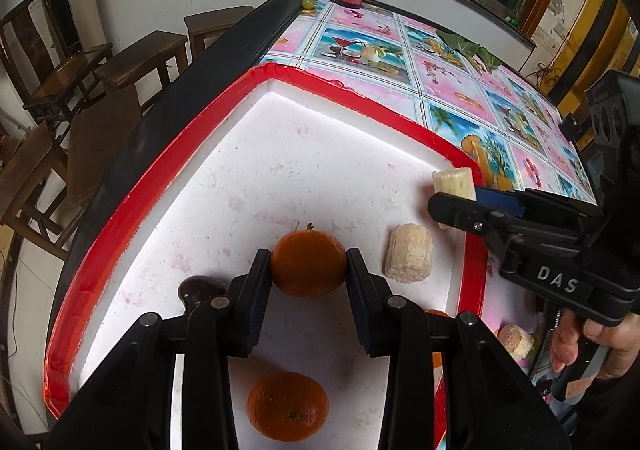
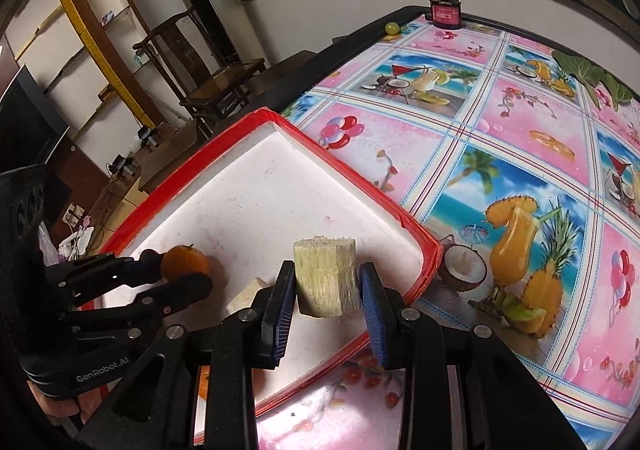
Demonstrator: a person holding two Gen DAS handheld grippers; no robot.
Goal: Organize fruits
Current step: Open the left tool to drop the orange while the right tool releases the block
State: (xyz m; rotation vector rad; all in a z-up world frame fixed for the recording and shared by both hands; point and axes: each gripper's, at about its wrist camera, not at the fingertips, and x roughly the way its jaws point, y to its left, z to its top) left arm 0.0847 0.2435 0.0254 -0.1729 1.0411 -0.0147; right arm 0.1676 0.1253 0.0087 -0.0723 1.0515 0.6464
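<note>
My left jaws clamp an orange (image 1: 308, 262); my right jaws clamp a sugarcane piece (image 2: 326, 277), both above the tray (image 1: 160, 185).

The tray (image 1: 280, 153) looked like matt white foam, faintly stained, rimmed with glossy red tape (image 1: 120, 217). The sugarcane piece (image 2: 326, 278) was pale and fibrous, the tablecloth (image 2: 500, 153) glossy printed plastic.

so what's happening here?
A person with two handheld grippers is sorting fruit into the red-rimmed white tray. The left gripper grips an orange over the tray; the right gripper grips a sugarcane piece near its edge. Another orange and cane piece already lie inside.
</note>
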